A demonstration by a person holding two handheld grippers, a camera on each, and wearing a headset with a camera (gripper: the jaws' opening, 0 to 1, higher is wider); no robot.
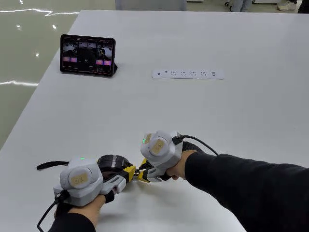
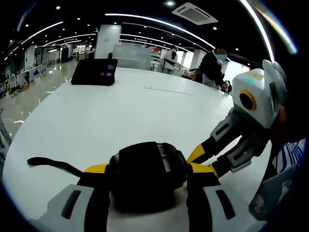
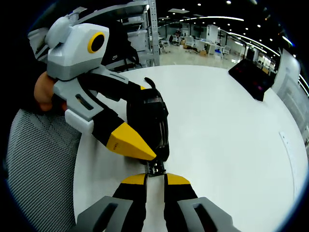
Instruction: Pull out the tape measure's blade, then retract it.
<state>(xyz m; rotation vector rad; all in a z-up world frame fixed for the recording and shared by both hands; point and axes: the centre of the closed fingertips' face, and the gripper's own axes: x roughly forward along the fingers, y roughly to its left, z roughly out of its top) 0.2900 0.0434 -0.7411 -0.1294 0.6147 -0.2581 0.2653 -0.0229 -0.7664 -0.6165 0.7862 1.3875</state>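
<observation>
Your counter (image 1: 203, 116) lies under both claws. The black tape measure (image 3: 149, 116) sits on it, clamped by the case between the jaws of your left claw (image 2: 147, 170). Your right claw (image 3: 155, 178) is right at the case mouth, jaws pinched together on the blade tip (image 3: 155, 168), with the blade barely out.

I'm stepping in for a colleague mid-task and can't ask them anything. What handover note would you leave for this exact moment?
Left tongs: shut on the tape measure, low over the table near its front edge, strap lying off to the side.
Right tongs: pinched on the blade tip, right at the tape measure's mouth.
Done: both grips are set; the blade looks barely out, if at all.
Left: draw the blade out, then let it retract.
</observation>
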